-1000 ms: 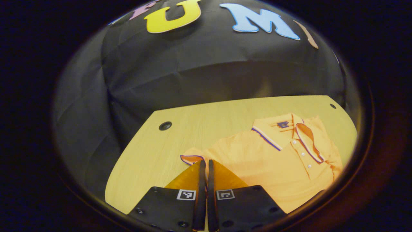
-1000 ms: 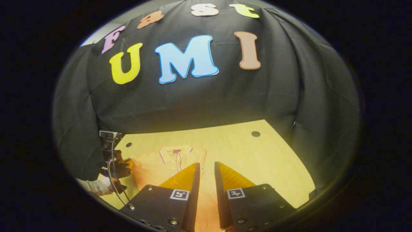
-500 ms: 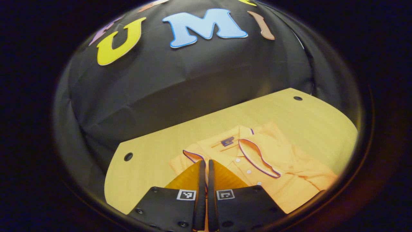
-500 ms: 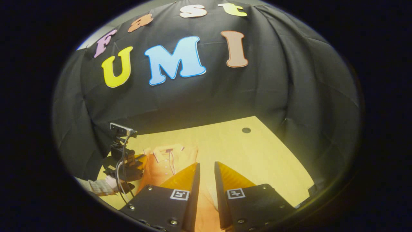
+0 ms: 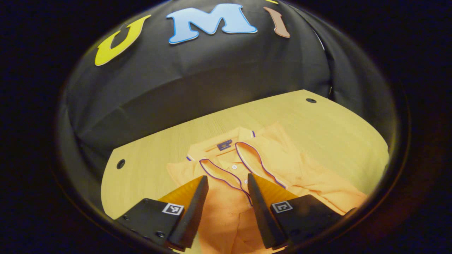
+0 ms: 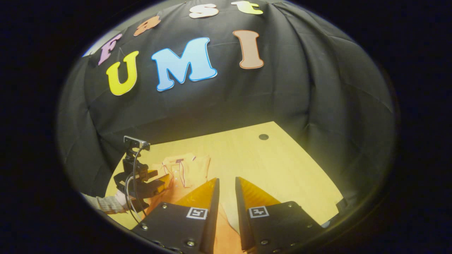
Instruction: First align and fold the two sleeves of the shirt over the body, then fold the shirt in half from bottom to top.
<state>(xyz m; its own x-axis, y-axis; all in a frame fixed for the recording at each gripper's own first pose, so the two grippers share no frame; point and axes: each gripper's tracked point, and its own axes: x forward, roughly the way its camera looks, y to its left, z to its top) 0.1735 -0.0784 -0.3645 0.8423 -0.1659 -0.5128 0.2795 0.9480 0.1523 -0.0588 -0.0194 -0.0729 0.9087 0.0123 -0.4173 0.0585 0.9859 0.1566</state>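
Two sleeves appeared to lie folded over the body of the shirt point(image 5: 282, 165), judging by the trimmed cuff edges resting near the placket just below the collar point(image 5: 226, 141) at mid-frame of the left gripper view. That would have put the first part of the task roughly finished, with the bottom-to-top fold not yet made. The shirt lay flat on the tabletop point(image 5: 148, 165), collar toward the top of the frame. The left gripper point(image 5: 226, 183) hung over the chest, its jaws spread and holding nothing. In the right gripper view, the right gripper point(image 6: 227, 185) sat at the lower centre with its jaws a narrow gap apart; cloth showed between them, but whether they pinched it could not be told. The hem lay out of sight, so its state stayed unknown.
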